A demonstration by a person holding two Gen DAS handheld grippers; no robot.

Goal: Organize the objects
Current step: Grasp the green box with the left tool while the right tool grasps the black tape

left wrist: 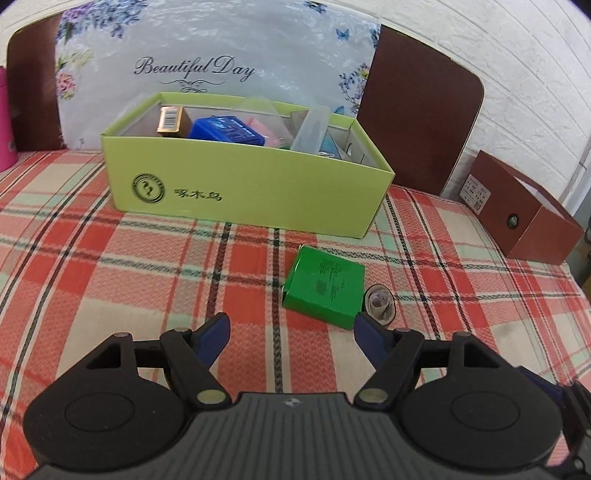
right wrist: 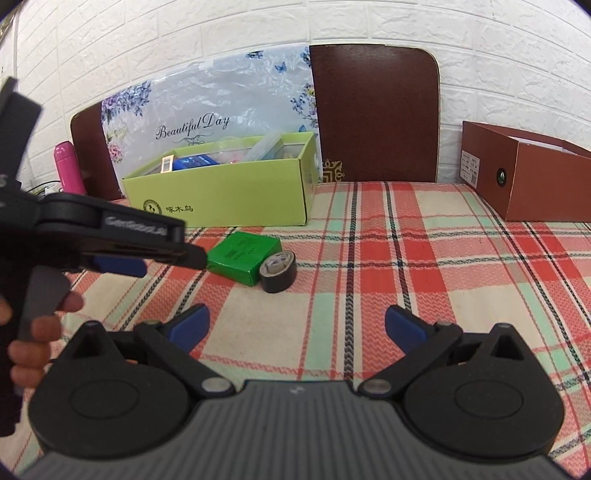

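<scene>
Plaid bedspread [left wrist: 110,266] below white brick wall [right wrist: 221,29]. Left gripper [left wrist: 291,330] and right gripper [right wrist: 297,325] both spread, holding nothing. Green packet [left wrist: 323,286] at one o'clock, touching tape roll [right wrist: 277,271], near lime box [left wrist: 251,184].

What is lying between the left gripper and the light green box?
In the left wrist view, a small dark green box lies on the plaid cloth between the open left gripper and the light green box.

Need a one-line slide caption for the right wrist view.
Open right gripper faces a small green box and black tape roll on the plaid cloth, before the lime-green storage box.
</scene>
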